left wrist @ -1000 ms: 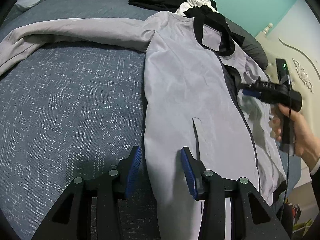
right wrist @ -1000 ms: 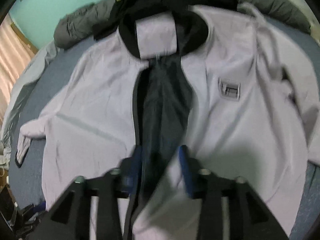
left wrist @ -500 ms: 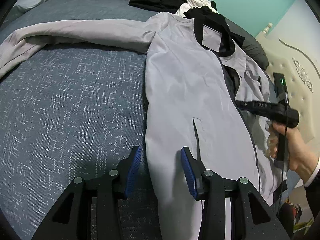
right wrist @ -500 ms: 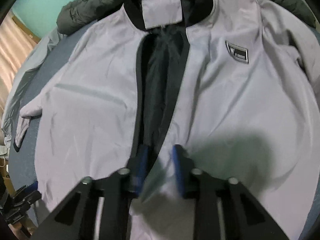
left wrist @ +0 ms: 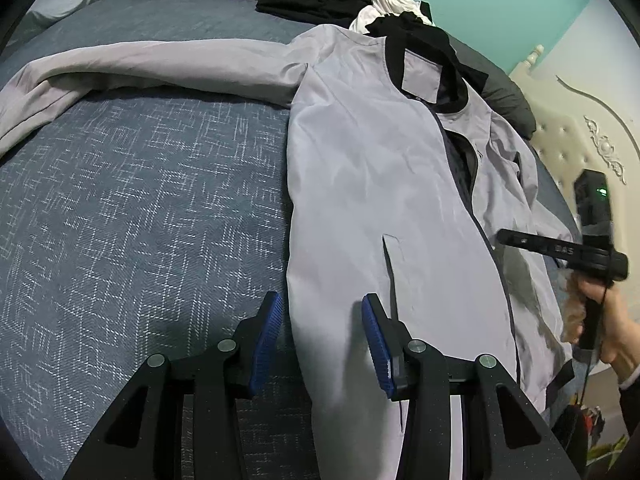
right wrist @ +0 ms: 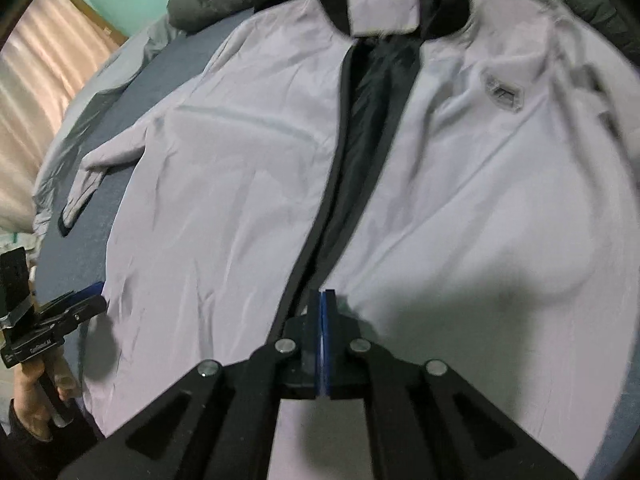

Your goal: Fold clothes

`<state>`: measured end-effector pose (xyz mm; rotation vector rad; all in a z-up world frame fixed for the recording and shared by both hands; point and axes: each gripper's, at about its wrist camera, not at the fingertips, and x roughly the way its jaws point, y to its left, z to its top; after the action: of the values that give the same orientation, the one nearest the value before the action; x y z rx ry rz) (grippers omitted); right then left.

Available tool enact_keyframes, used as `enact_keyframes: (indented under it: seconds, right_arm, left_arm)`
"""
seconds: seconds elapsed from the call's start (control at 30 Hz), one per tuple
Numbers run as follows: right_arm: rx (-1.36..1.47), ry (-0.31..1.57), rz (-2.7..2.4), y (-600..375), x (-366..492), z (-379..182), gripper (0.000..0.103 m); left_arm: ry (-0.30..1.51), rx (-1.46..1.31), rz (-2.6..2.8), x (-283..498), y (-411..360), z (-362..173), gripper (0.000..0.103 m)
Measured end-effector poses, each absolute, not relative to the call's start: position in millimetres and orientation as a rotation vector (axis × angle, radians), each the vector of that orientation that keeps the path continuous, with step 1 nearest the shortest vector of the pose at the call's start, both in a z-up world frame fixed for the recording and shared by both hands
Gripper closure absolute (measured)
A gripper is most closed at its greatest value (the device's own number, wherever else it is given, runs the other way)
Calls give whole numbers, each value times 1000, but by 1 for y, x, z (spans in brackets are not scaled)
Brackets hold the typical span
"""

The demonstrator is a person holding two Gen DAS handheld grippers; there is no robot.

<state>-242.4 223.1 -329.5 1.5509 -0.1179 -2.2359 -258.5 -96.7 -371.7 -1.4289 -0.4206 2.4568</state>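
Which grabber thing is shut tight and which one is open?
The right gripper has just closed, its blue pads together at the grey jacket's front edge. The left gripper stands open.

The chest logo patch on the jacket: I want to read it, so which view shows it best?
The right wrist view: the patch faces the camera on the jacket, though motion-blurred. In the left wrist view the patch isn't visible.

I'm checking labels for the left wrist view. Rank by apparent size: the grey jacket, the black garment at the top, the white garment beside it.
1. grey jacket
2. black garment
3. white garment, partly hidden, so its true size is unsure.
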Motion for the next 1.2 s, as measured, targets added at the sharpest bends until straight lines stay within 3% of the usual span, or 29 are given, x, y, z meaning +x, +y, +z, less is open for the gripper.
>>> enact_keyframes:
  seconds: [0.13, 0.4, 0.7, 0.87, 0.97, 1.03, 1.13, 1.2]
  right_arm:
    - [1584, -127, -2239, 232, -231, -330, 93]
    - [1675, -121, -2145, 232, -181, -367, 94]
    - [1692, -116, -2083, 237, -155, -359, 97]
    - [1548, -211, -2231, 268, -162, -317, 97]
    - [1457, -298, -2359, 302, -164, -292, 89]
    - [1411, -342, -2424, 325, -167, -282, 71]
    - [1351, -415, -2499, 359, -168, -280, 69]
    - [1330, -462, -2530, 373, -170, -282, 69]
  left_arm:
    - [-412, -1420, 2460, -258, -96, -369, 58]
    - [-385, -1404, 2472, -252, -93, -362, 58]
    - [-379, -1384, 2462, -256, -82, -354, 58]
    - [-382, -1381, 2425, -260, -67, -351, 58]
    - [-392, -1391, 2396, -265, -54, -351, 58]
    - [-413, -1400, 2377, -271, -43, -350, 58]
    - [-398, -1390, 2358, -283, -19, -344, 58]
    - [-363, -1383, 2349, -295, 1, -341, 49]
